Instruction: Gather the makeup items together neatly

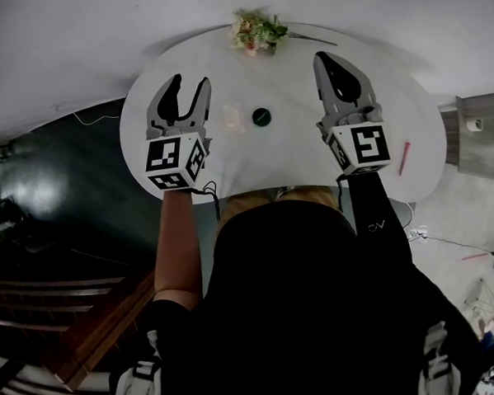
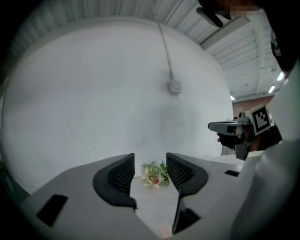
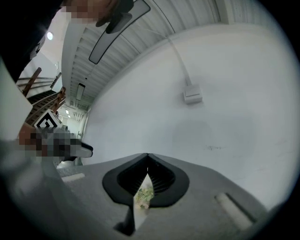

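Ribbed black jaws — apart on left gripper (image 2: pixel 150 159), touching on right gripper (image 3: pixel 148 157).

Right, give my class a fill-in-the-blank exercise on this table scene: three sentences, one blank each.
1. The left gripper has its jaws ____, gripping nothing.
2. The right gripper has its jaws ____ and holds nothing.
3. The dark round item lies on the white table ____ the two grippers.
Missing words: open; shut; between.

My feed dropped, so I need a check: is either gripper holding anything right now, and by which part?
Nothing is held. The left gripper is open, only distant flowers showing between its fingers; the right gripper is shut and empty.
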